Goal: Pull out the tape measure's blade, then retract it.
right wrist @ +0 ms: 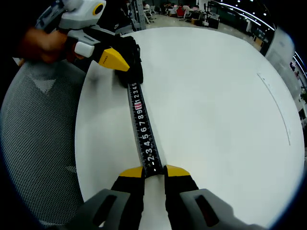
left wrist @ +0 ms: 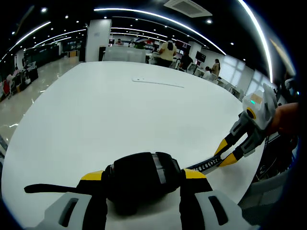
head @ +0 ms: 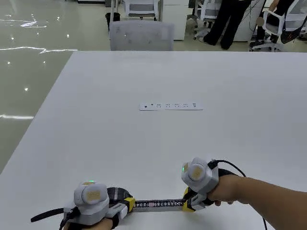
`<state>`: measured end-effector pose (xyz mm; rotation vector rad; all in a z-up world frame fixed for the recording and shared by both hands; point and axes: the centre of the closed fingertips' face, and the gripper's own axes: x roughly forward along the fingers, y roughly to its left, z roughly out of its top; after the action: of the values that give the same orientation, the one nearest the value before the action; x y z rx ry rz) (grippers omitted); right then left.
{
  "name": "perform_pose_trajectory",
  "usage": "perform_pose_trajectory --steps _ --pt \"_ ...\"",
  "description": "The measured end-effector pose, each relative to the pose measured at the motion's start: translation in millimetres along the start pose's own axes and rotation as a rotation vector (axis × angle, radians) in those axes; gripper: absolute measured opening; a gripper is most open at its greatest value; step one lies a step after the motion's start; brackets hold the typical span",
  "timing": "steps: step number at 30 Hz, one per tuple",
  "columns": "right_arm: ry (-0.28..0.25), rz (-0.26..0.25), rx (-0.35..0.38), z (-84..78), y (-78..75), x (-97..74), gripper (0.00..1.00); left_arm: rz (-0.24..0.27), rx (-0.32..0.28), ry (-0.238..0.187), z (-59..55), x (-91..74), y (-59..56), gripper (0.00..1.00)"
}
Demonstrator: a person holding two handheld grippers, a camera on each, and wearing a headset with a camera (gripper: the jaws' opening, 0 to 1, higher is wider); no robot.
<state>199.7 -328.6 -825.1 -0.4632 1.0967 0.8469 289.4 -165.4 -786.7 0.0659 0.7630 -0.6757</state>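
**Tape measure case**: black, rounded. It lies at the bottom left of the head view, near the close edge of the white surface. A black strap trails from it toward the left of the frame.

**Blade**: drawn out in a short, straight run from the case toward the right of the head view, low over the surface. It has black numerals and one red-marked band. In the right gripper view it runs from bottom centre up to the case at upper left.

**Left gripper**: grey body with yellow-tipped jaws, at the bottom left of the head view. The jaws are closed around the case, one on each flank, as the left gripper view shows.

**Right gripper**: at bottom centre-right of the head view, held in a hand. The jaws are drawn nearly together and pinch the free end of the blade between their yellow tips.

**Socket strip**: a flat white strip set into the surface at the centre of the head view, well apart from both grippers.

**Grey chair**: at the far edge of the surface, top centre.

**Mesh chair seat**: on the left side of the right gripper view, just beside the surface edge.

**People**: standing at the upper right of the head view, beyond the surface.
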Motion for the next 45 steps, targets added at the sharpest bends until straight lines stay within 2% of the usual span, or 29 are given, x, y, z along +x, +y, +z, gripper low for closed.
perform_pose_trajectory --steps 33,45 --pt "0.001 0.009 -0.027 14.3 3.8 6.9 0.14 -0.024 -0.004 0.004 0.9 0.3 3.0 0.57" --pt "-0.019 0.013 -0.024 30.7 8.5 14.5 0.14 -0.028 0.001 0.007 0.4 -0.3 3.2 0.57"
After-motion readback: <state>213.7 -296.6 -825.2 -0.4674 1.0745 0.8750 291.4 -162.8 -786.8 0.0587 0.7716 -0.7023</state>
